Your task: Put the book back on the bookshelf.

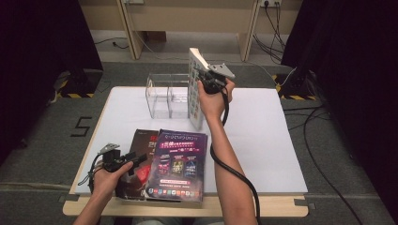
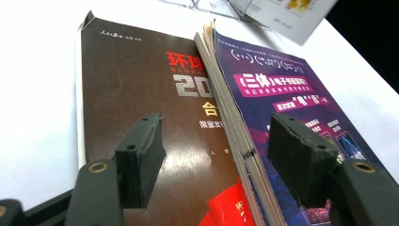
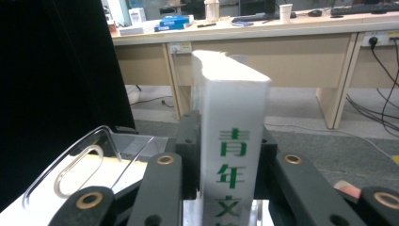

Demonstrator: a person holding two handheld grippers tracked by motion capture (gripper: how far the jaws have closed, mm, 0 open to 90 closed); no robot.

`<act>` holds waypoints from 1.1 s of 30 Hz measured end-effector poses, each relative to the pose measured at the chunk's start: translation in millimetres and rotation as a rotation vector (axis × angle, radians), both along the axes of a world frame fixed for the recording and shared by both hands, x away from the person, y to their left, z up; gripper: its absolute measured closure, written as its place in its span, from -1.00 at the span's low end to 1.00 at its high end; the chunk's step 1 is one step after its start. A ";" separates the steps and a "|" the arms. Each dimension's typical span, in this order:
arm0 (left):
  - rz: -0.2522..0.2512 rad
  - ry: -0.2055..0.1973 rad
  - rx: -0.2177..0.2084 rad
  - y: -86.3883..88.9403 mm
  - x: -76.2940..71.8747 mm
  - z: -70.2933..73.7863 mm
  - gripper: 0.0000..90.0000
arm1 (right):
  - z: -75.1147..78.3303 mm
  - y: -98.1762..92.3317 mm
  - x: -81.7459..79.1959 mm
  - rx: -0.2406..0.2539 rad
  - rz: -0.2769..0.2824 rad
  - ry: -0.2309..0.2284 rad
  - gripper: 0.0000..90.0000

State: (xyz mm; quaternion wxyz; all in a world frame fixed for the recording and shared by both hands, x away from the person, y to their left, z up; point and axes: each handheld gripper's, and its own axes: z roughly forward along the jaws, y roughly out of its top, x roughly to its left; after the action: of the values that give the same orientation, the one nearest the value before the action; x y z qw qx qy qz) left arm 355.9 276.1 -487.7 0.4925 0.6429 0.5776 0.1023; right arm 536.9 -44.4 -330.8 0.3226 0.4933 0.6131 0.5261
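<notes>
The white table (image 1: 263,140) carries everything, and the clear acrylic rack (image 1: 162,96) standing toward its far edge serves as the landmark here. Just to the right of the rack, the thick white book (image 1: 195,89) stands upright on its lower edge, its long axis vertical, its top rising well above the rack's walls; the right gripper (image 1: 206,77) clamps it across the spine near the top, the black jaws pressing on both covers as the right gripper view shows with the green lettering between them. The book therefore lies directly in this claw, with the rack's open slots just to its left, so the coming move seems to turn on shifting the book sideways and lowering it into a compartment while keeping it vertical. Nearer the person than the rack lie two flat volumes, the brown book (image 2: 136,94) and the purple magazine (image 1: 178,159) overlapping its right side. The left gripper (image 1: 133,159) hovers low over their shared edge, jaws apart and holding nothing, well apart from the rack; the right hand is clearly the nearer one.
</notes>
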 end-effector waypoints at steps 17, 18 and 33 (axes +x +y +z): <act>-0.007 0.000 -0.001 -2.4 -0.2 1.0 -0.21 | -9.1 -8.9 -9.8 0.044 0.048 0.176 0.41; -0.006 -0.002 -0.001 -2.2 -0.2 1.3 -0.21 | -10.6 -8.5 -10.3 0.051 0.051 0.177 0.41; 0.000 -0.001 -0.006 -1.3 -0.2 1.7 -0.20 | -15.3 -13.3 -15.9 0.151 0.088 0.219 0.40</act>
State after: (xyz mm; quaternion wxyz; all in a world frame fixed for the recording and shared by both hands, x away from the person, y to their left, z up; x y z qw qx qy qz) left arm 355.7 274.8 -486.1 0.4949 0.6414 0.5775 0.1008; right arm 521.0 -57.7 -346.1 0.1922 0.5431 0.6246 0.5272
